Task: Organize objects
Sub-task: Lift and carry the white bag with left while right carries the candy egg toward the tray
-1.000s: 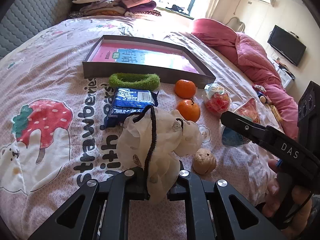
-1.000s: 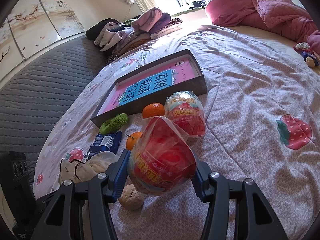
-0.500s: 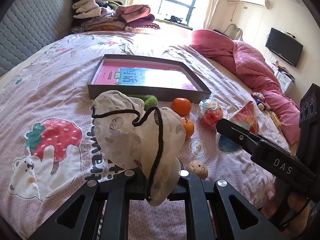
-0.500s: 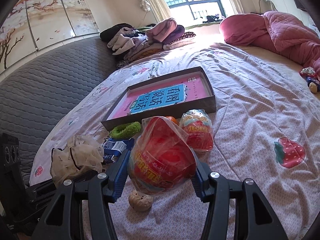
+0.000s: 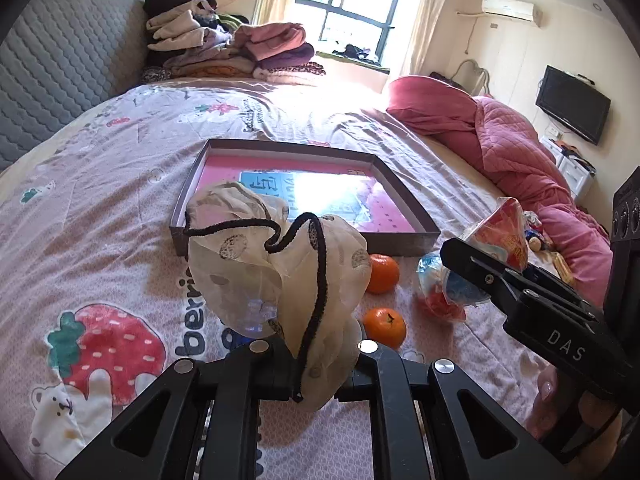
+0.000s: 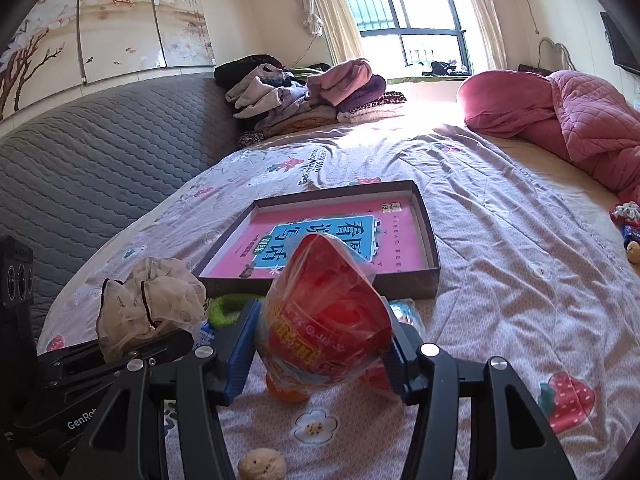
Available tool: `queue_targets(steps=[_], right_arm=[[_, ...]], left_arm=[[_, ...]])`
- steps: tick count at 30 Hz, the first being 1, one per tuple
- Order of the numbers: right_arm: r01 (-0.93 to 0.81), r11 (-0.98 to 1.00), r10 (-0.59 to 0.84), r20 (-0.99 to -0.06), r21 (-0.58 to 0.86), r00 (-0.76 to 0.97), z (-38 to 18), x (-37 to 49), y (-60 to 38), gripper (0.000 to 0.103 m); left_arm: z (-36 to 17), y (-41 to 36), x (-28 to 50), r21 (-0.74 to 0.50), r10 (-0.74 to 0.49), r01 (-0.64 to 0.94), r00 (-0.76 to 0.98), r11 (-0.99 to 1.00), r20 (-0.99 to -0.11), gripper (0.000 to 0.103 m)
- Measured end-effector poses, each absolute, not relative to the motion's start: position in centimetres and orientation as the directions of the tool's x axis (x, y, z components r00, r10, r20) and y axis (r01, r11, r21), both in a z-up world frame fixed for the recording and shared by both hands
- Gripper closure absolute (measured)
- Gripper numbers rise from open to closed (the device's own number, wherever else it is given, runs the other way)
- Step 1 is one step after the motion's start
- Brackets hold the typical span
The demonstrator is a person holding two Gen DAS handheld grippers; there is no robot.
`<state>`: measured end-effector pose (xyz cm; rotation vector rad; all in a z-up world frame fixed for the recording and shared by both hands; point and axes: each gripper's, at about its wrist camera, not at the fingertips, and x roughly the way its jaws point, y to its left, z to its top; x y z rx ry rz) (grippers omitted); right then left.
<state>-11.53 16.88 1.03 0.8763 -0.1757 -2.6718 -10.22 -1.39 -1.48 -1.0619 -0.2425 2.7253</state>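
My left gripper (image 5: 314,354) is shut on a cream sheer cloth pouch (image 5: 276,276) with a black cord, held above the bed. The right gripper (image 6: 320,348) is shut on a red snack bag (image 6: 326,316), also lifted off the bed. Ahead of both lies a shallow dark box (image 5: 400,236) with a pink and blue printed floor. Two oranges (image 5: 382,274) and a second snack bag (image 5: 440,292) lie on the sheet just before the box. A green scrunchie (image 6: 226,308) and a walnut (image 6: 262,465) lie there too. From the right wrist, the pouch (image 6: 148,304) shows at the left.
The strawberry-print sheet (image 6: 520,280) covers the bed. A pink quilt (image 5: 520,152) is bunched at the right, and folded clothes (image 5: 224,48) are piled at the far end. A grey padded headboard (image 6: 100,152) runs along the left. Small toys (image 6: 630,232) lie at the right edge.
Both grippers have risen from the bed with their loads and come closer to the box. The pouch now hangs clear of the sheet and hides the blue packet and green scrunchie.
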Motion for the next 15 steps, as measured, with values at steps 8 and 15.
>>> queue_targets(steps=[8, 15], right_arm=[[0.277, -0.94, -0.342, -0.543, 0.2, -0.767, 1.4, -14.7, 17.0, 0.048], [0.292, -0.94, -0.342, -0.547, 0.179, -0.764, 1.3, -16.2, 17.3, 0.048]], left_arm=[[-1.8, -1.7, -13.6, -0.229, 0.236, -0.11, -0.72, -0.967, -0.653, 0.091], [-1.4, -1.7, -15.9, -0.216, 0.215, -0.094, -0.73, -0.972, -0.649, 0.091]])
